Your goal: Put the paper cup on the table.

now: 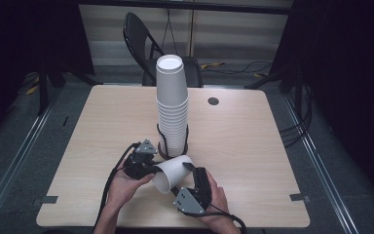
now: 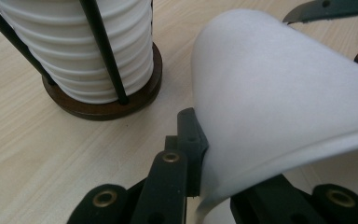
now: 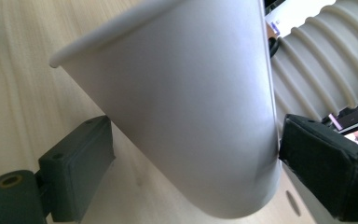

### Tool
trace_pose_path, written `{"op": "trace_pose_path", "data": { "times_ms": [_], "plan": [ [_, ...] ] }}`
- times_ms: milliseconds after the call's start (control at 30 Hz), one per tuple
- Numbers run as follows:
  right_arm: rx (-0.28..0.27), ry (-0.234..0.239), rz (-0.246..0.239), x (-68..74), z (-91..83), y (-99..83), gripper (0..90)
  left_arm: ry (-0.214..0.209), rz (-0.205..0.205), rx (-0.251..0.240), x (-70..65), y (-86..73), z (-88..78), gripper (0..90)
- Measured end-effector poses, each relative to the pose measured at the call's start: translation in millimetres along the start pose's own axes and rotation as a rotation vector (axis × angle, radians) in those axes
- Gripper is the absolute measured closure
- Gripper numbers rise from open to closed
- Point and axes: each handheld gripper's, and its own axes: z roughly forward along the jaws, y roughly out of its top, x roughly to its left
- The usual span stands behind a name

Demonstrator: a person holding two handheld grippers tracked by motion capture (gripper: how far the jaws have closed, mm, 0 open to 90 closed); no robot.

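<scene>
high view: a single white paper cup (image 1: 172, 172) is held on its side, low over the near-centre of the table (image 1: 92, 136), between the left gripper (image 1: 148, 168) and right gripper (image 1: 190, 171), just in front of the cup stack (image 1: 172, 105), which is seated upside down in a holder w/ a round dark base (image 2: 102, 100) and thin black rods (image 2: 103, 49). in the left gripper view the cup's rim wall is seen pinched: one jaw is pressed on the outside, the other is mostly hidden but appears to sit inside the mouth, so that tool is closed on the cup. in the right gripper view its jaws are spread either side of the cup's closed end; the right-hand pad looks to be touching the wall, the left-hand pad is clearly apart from it, so no firm grip is judged there yet. progress, as judged: one cup is separate from the stack and is mid-handover or being steadied btwn the two tools. whether it is headed onto the stack or away from it can't be told. left to do, probably: a grip by the right tool to be secured, the rim to be released by the left, and the cup to be placed. stack looks tall and slightly leaning, so care near it is called for.
</scene>
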Motion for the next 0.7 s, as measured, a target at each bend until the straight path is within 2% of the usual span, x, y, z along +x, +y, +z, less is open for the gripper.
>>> {"op": "trace_pose_path", "data": {
  "times_ms": [100,233,333,500,700],
  "plan": [
    [-0.022,-0.010,-0.010,-0.7,-0.3,2.0,9.5,-0.021,-0.008,0.003,0.0,4.4,-0.3,86.6],
    [-0.036,-0.011,-0.037,-0.9,0.1,4.4,9.3,-0.047,0.002,0.018,-2.5,9.7,1.1,86.7],
    [-0.042,-0.009,-0.036,-1.0,1.5,6.7,9.2,-0.063,0.009,0.027,-4.9,13.3,3.1,86.8],
    [-0.048,-0.023,-0.042,-1.7,3.3,10.2,9.1,-0.071,-0.002,0.020,-5.4,15.7,2.6,86.8],
    [-0.068,-0.015,-0.052,0.9,6.5,17.8,9.0,-0.081,0.000,0.020,-10.1,17.4,6.4,86.9]
  ]
}}
